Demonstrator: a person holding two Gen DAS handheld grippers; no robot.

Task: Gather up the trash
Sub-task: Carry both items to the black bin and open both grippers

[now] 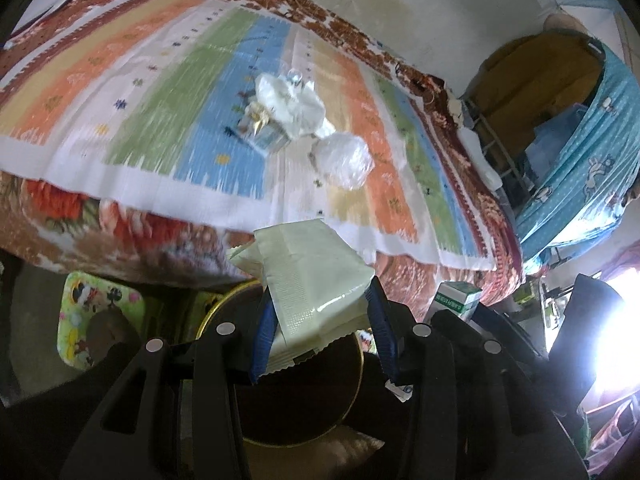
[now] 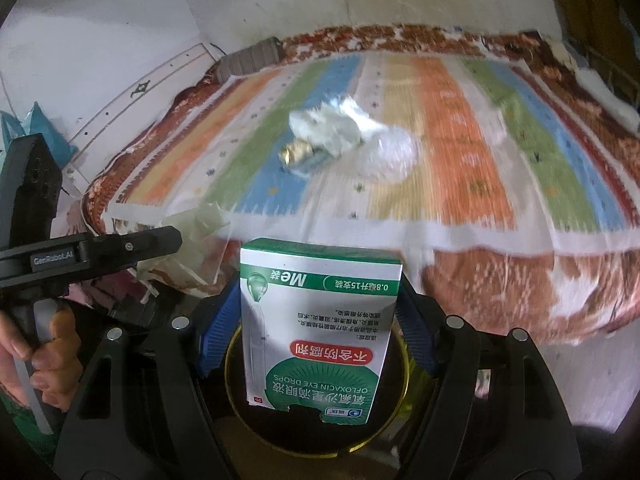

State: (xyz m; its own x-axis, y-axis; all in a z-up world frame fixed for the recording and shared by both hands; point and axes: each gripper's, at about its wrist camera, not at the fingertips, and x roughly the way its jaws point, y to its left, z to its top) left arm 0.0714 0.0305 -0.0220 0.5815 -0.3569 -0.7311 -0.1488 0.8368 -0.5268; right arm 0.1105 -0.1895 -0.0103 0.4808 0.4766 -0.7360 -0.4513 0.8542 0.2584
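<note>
Gripping a pale sachet [image 1: 316,276], the left tongs [image 1: 320,320] hold it between blue pads above a dark gold-rimmed bin [image 1: 304,392]. The right tongs [image 2: 316,320] are clamped on a green-and-white eye-drop box [image 2: 316,332] over the same bin. Farther off on the striped bed [image 2: 460,128] lie crumpled tissue [image 2: 324,128], a clear plastic wad [image 2: 388,152] and what may be a foil wrapper [image 2: 294,154].
</note>
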